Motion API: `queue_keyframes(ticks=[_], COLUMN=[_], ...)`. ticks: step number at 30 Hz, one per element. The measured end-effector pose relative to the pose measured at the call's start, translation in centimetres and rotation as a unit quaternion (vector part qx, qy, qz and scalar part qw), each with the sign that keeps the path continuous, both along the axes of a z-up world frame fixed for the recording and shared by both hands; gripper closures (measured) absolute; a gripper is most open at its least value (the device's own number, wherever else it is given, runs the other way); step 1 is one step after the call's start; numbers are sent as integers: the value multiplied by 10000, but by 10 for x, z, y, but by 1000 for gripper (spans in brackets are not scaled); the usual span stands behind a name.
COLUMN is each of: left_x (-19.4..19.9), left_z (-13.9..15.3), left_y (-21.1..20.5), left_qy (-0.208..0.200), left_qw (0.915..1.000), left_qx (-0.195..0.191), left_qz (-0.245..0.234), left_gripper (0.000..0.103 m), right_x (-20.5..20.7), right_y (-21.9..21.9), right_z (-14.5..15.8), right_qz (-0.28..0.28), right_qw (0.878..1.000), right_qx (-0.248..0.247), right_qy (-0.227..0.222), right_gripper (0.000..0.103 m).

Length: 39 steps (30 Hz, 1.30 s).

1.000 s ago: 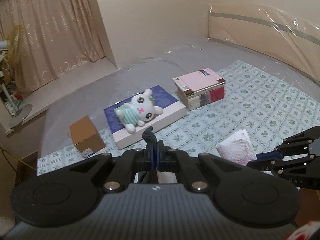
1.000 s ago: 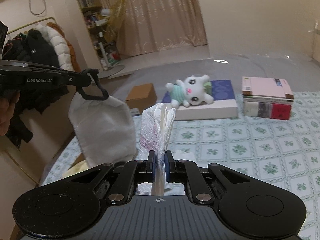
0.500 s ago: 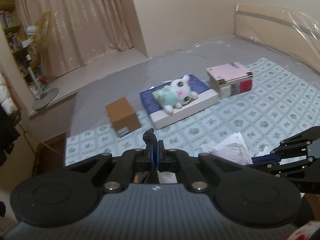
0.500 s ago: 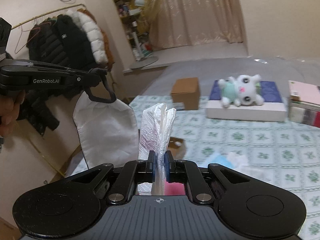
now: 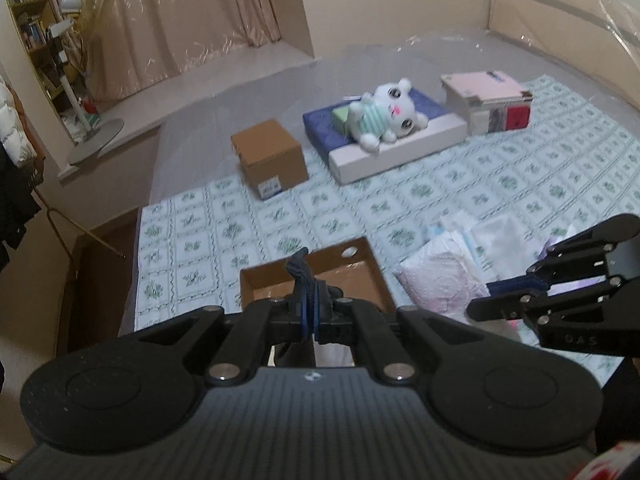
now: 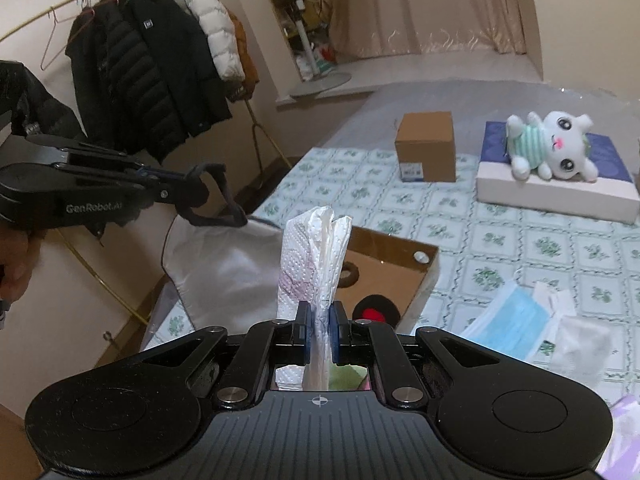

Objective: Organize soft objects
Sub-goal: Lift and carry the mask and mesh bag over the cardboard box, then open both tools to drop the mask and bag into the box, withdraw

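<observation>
Upright tissue pack (image 6: 316, 264) (white, embossed)

Dim warm indoor light, fisheye-bent edges, slight motion blur.

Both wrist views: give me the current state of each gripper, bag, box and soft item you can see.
left gripper: shut on the bag handle
white bag: hanging, held up
right gripper: shut on the tissue pack
tissue pack: upright, lifted
open cardboard tray: open top
closed cardboard box: shut, upright
plush toy: lying on the flat box
blue face mask: flat on the cloth
</observation>
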State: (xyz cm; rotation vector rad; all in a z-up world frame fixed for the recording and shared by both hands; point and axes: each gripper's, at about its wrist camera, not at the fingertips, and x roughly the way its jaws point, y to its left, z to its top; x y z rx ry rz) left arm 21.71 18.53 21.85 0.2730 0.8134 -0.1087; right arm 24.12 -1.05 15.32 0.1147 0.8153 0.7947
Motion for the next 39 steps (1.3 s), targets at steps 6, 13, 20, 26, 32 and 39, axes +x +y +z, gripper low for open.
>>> queue_keyframes(ticks=[6, 13, 20, 26, 32, 39], left_x=[38, 78, 85, 79, 68, 39], left_z=[-41, -81, -95, -100, -100, -96], left_y=[15, 27, 49, 64, 72, 76], left_qy=[241, 372, 325, 325, 286, 118], left_qw=[9997, 9990, 9980, 9971, 9956, 9921], left_qx=[-68, -249, -470, -540, -674, -944], left_qz=[28, 94, 267, 430, 585, 824], left_gripper=[101, 92, 74, 74, 74, 71], right_x=[22, 51, 65, 67, 68, 62], right_y=[21, 36, 49, 58, 63, 52], right_z=[-27, -53, -68, -75, -77, -68], right_qz=[7, -51, -60, -3, 126, 49], right_qw=[9998, 9993, 9989, 9987, 9988, 9997], right_qx=[-146, -276, -359, -383, -290, -78], right_qy=[109, 240, 286, 326, 375, 220], right_gripper=[94, 94, 94, 94, 93, 48])
